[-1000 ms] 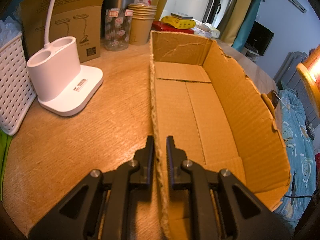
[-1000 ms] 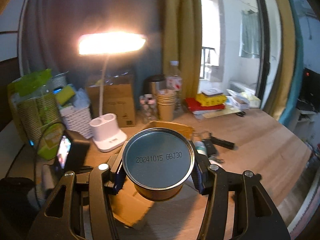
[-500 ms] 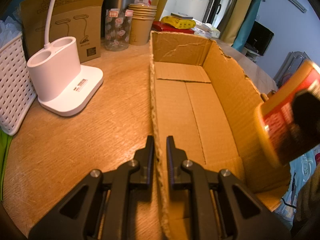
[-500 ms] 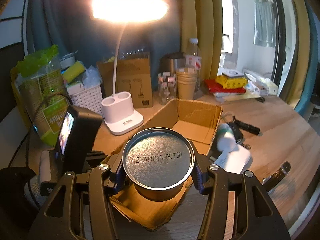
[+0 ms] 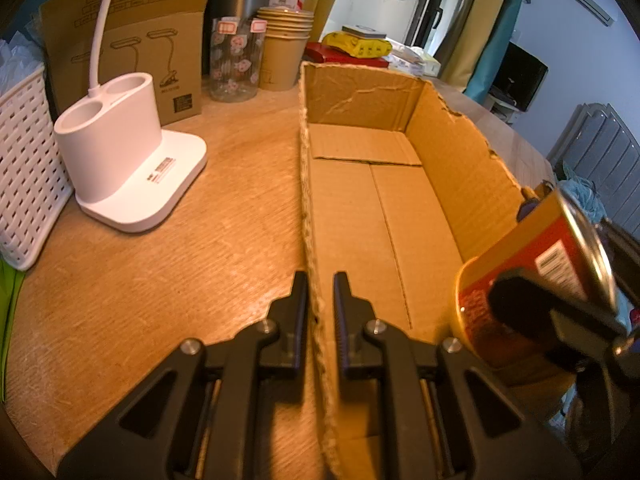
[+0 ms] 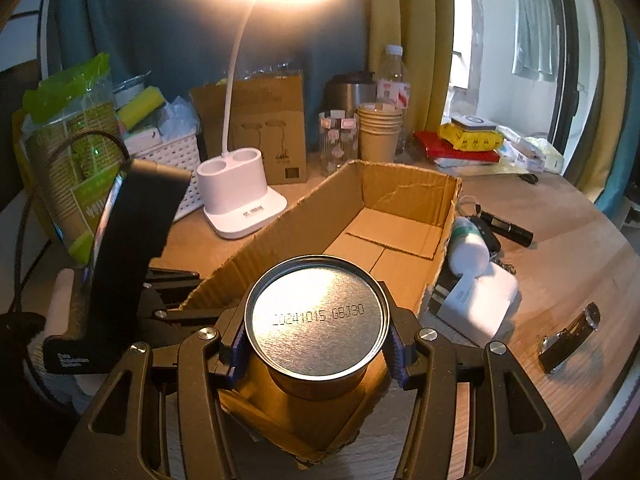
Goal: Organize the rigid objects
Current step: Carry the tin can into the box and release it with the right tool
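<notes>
Item in hand: round gold-and-red tin can (image 6: 316, 322), gripped across its sides by right gripper (image 6: 316, 350), half-spread, above near end of open brown cardboard box (image 5: 460, 168). Left gripper (image 5: 321, 300): pinched on box's left wall. Step: boxing. Next, likely: lowering onto box floor, then releasing.

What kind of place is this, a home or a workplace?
Probably a home, perhaps a bedroom or living room. A lit white desk lamp and a stack of brown paper cups stand on the round wooden table, yellow curtains hang behind it, and clothes hang by the window.
</notes>
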Action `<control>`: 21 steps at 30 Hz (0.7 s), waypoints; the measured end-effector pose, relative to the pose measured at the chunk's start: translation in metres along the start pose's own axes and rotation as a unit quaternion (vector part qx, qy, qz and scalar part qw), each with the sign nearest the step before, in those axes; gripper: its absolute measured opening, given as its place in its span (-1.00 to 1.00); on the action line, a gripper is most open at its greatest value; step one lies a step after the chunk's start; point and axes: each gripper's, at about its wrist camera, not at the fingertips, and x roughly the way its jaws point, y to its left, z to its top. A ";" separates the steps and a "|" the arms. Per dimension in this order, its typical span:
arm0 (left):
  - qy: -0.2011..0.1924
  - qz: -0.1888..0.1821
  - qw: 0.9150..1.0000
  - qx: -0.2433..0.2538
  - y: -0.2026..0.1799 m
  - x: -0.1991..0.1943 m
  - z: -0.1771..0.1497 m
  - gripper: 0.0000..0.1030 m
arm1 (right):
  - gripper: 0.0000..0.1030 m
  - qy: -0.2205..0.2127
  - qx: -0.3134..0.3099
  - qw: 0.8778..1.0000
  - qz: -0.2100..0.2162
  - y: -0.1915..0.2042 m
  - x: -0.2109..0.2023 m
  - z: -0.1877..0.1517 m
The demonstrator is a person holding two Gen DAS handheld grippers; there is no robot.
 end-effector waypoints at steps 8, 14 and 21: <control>0.000 0.001 1.000 0.001 -0.001 0.000 0.000 -0.74 | 0.10 0.018 0.010 1.000 -0.016 -0.006 0.007 -0.003; 0.001 0.002 1.000 0.002 0.000 0.000 0.001 -0.73 | 0.10 0.024 0.009 0.999 -0.025 -0.005 0.010 -0.003; 0.002 0.000 1.000 -0.003 0.003 0.000 0.001 -0.72 | 0.11 0.028 0.007 0.999 -0.031 -0.004 0.013 -0.003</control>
